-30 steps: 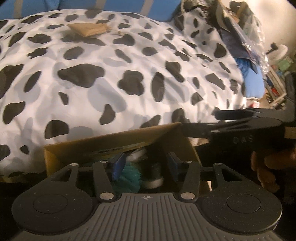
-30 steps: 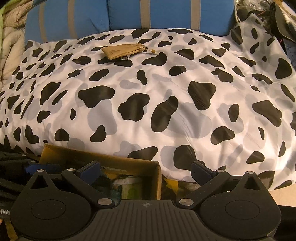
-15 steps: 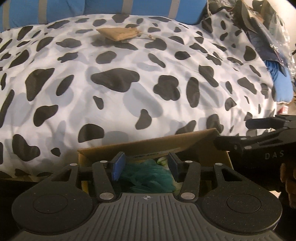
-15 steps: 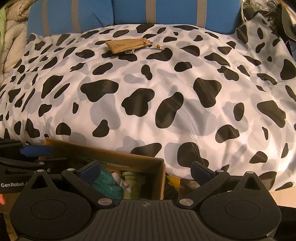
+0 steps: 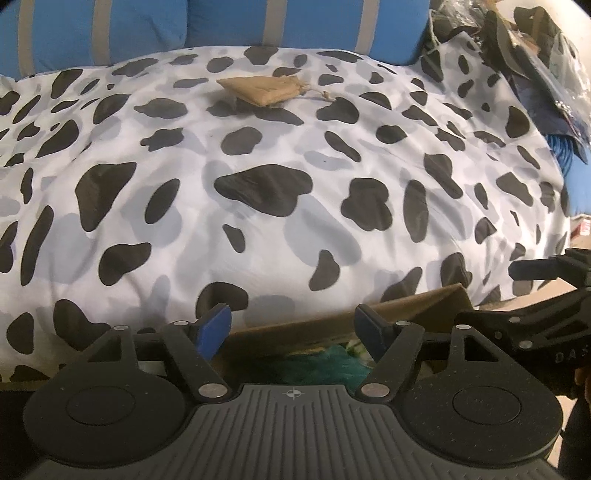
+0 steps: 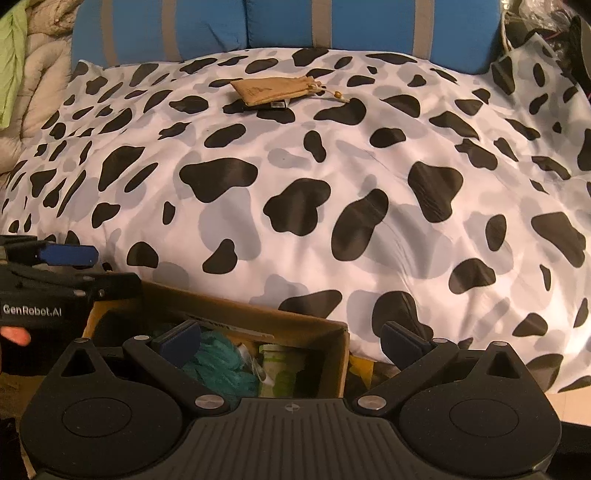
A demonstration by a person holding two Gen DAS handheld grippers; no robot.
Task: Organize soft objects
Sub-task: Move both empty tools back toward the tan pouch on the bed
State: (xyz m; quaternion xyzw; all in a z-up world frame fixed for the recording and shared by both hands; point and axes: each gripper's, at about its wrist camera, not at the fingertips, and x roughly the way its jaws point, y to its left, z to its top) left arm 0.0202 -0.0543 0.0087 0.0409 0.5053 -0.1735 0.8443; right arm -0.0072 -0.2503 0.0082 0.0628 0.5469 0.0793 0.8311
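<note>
A tan drawstring pouch [image 5: 264,90] [image 6: 273,90] lies at the far side of the cow-print duvet [image 5: 295,229] [image 6: 295,229]. An open cardboard box [image 5: 424,302] [image 6: 332,328] stands against the bed's near edge. A teal fluffy thing [image 5: 321,360] [image 6: 221,363] lies inside it. My left gripper [image 5: 293,326] hangs over the box. Its jaws are opening with nothing between them. My right gripper [image 6: 291,338] is open and empty above the box's right wall. One of the left fingers [image 6: 66,255] shows at the left edge of the right wrist view.
Blue striped cushions [image 6: 280,26] line the back of the bed. A beige quilt [image 6: 33,85] sits at the far left and dark clutter [image 5: 524,44] at the far right. A green and white item [image 6: 280,369] also lies in the box.
My left gripper's jaws have spread wider, clear of the teal thing, which stays in the box. The left view has tipped up, showing more bed. The right gripper barely moved.
</note>
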